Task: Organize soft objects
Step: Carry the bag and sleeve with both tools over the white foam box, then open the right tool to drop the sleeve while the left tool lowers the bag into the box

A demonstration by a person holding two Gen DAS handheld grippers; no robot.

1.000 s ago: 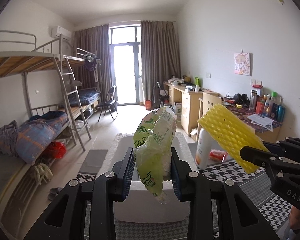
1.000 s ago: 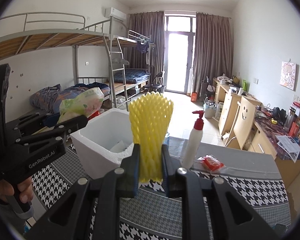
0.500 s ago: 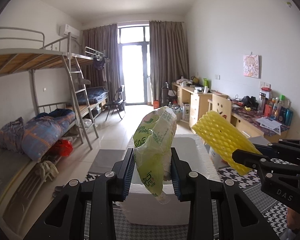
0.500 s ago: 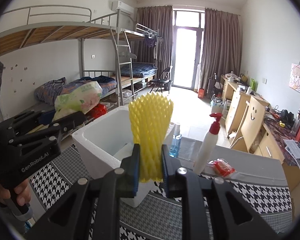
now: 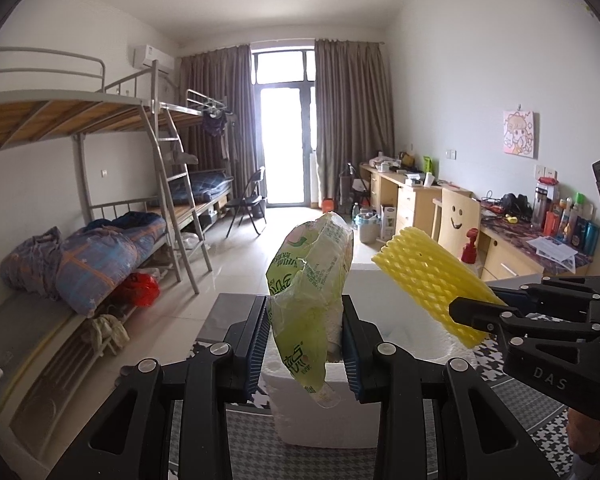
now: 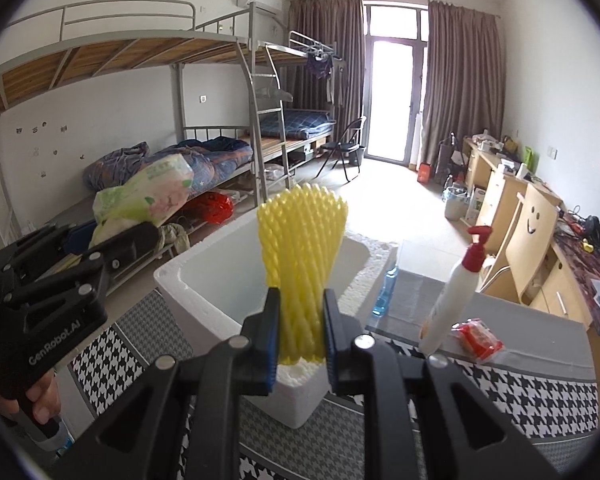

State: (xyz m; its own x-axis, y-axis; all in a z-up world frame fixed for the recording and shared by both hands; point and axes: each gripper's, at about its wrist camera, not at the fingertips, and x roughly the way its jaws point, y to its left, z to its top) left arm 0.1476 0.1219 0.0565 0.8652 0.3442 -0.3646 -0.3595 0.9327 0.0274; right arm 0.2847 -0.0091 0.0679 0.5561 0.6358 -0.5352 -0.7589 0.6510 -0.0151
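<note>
White foam box stood on the desk, under both hand-held grippers. The left hand-held gripper pinched a green tissue pack, and the right hand-held gripper pinched a yellow foam net above the box. A pump bottle, a blue bottle and a red packet stood just beside the box.

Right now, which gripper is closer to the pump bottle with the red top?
The right gripper. It holds the yellow foam net just left of the pump bottle. The left gripper, holding the green pack, is farther left, across the white box.
</note>
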